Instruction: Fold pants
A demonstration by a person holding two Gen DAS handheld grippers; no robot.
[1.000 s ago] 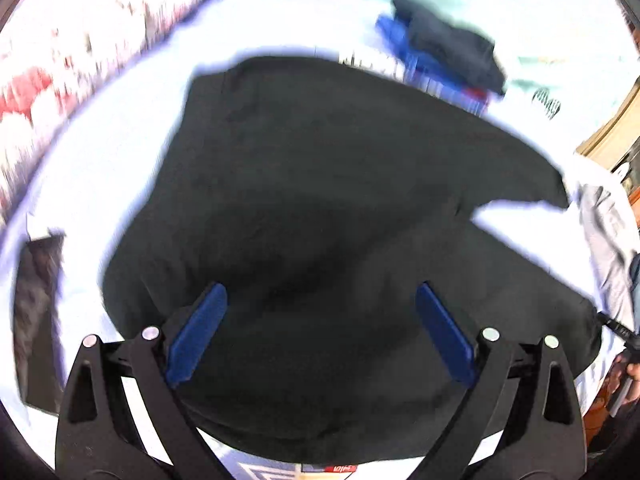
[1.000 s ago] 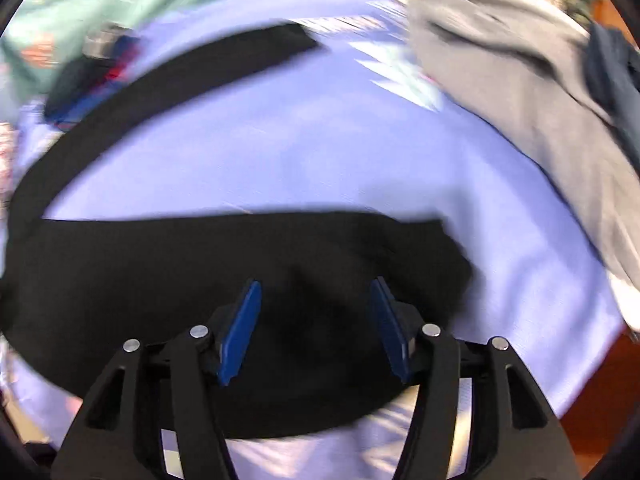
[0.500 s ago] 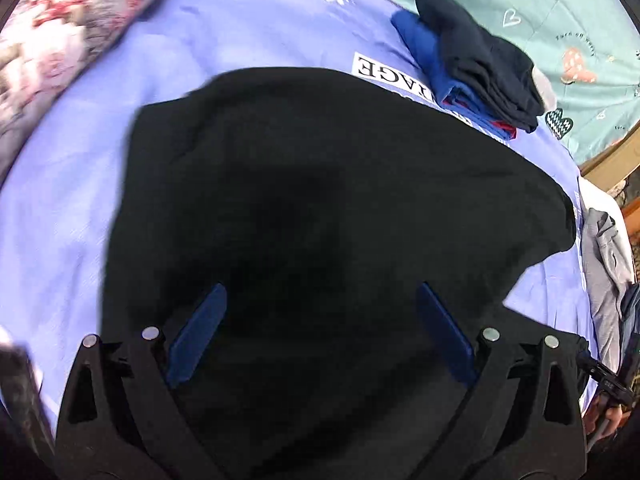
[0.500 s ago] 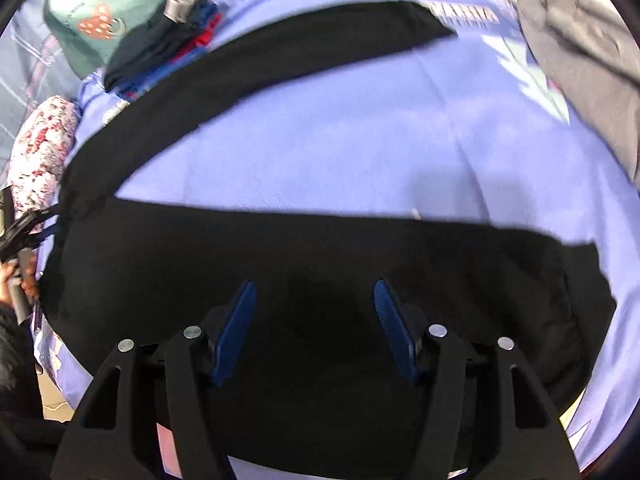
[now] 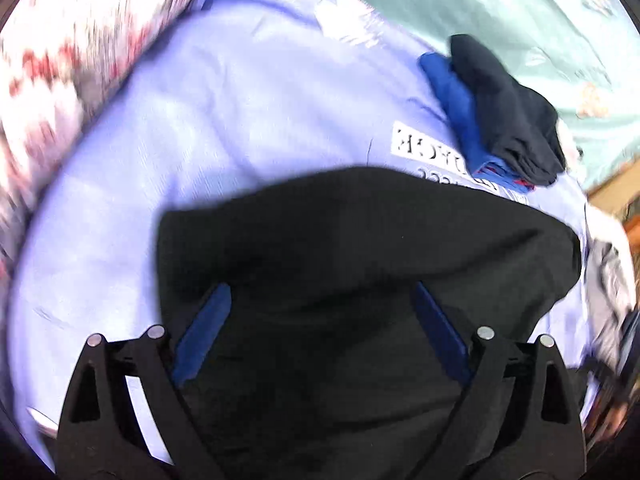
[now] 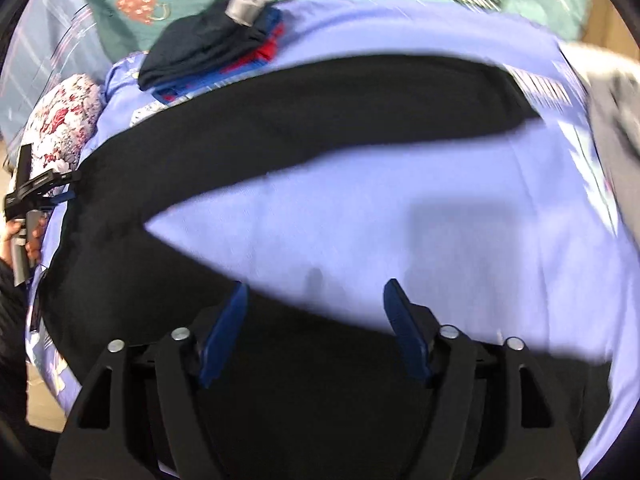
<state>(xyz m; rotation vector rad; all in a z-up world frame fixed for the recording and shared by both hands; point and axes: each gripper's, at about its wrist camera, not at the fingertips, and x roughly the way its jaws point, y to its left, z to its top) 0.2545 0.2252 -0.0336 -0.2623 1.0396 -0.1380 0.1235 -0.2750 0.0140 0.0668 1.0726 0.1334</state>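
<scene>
Black pants [image 6: 280, 128] spread flat on a lilac bedsheet [image 6: 380, 220], legs splayed in a V, bare sheet between them. Stack of folded clothes [image 6: 212, 56], navy over blue and red, near the bed's far edge, just beyond the upper leg. Floral quilt [image 5: 72, 52] along the left edge; teal cover [image 5: 520, 12] across the far end; grey garment [image 6: 616, 120] at the right edge. Left gripper [image 5: 320, 312]: fingers spread wide above the pants' dark cloth, nothing clasped. Right gripper [image 6: 316, 308]: jaws have just been opening, released, over the near leg's edge. Right wrist view alone shows the person's hand [image 6: 24, 236] on the other gripper's handle; left wrist view alone shows printed lettering [image 5: 432, 148] on the sheet.
</scene>
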